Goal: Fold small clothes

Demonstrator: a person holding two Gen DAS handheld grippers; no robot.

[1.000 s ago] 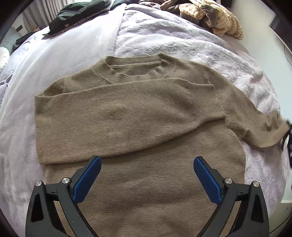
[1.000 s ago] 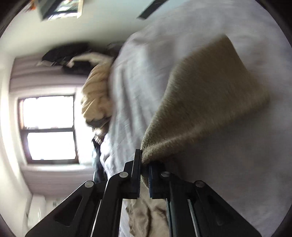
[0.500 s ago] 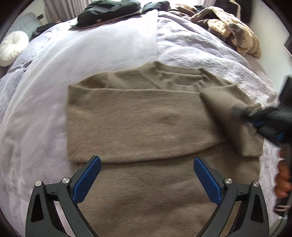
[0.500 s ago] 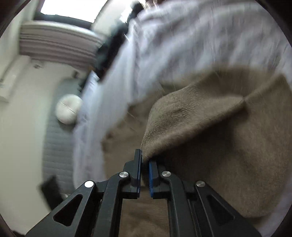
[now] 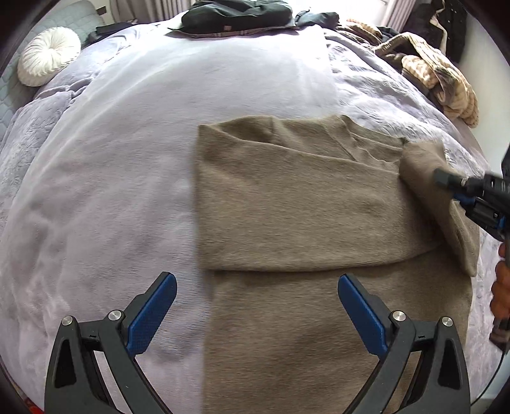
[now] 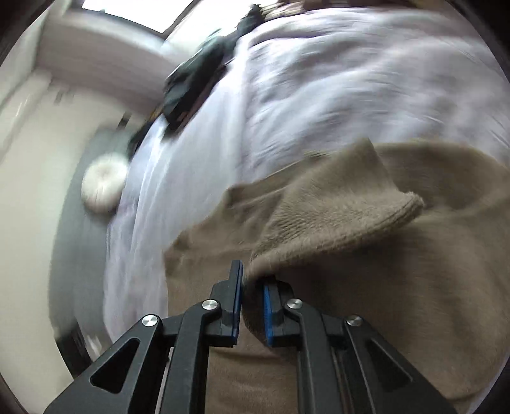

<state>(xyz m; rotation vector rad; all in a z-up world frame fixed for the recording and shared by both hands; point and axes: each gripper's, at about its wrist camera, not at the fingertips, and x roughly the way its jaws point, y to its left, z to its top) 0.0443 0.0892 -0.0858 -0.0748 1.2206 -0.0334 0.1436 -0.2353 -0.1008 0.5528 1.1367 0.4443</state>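
sweater (image 5: 296,203) flat on bed | sleeve cuff between right gripper (image 6: 252,286) pads

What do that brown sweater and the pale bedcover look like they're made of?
The sweater looks like soft knitted wool or a blend: fuzzy nap, ribbed cuff. The bedcover looks like plush fleece or velvet, matte with a brushed sheen; the exact fibre can't be told.

A bedroom in a home. A wide bed (image 5: 197,133) under a soft lilac blanket fills the left wrist view. A round white pleated cushion (image 5: 47,60) lies at 10 o'clock beside a grey quilted headboard (image 5: 9,95). Dark clothes (image 5: 236,14) are piled at 12 o'clock, and a striped beige garment (image 5: 443,79) at 2 o'clock. Curtains (image 5: 149,6) hang behind the bed.
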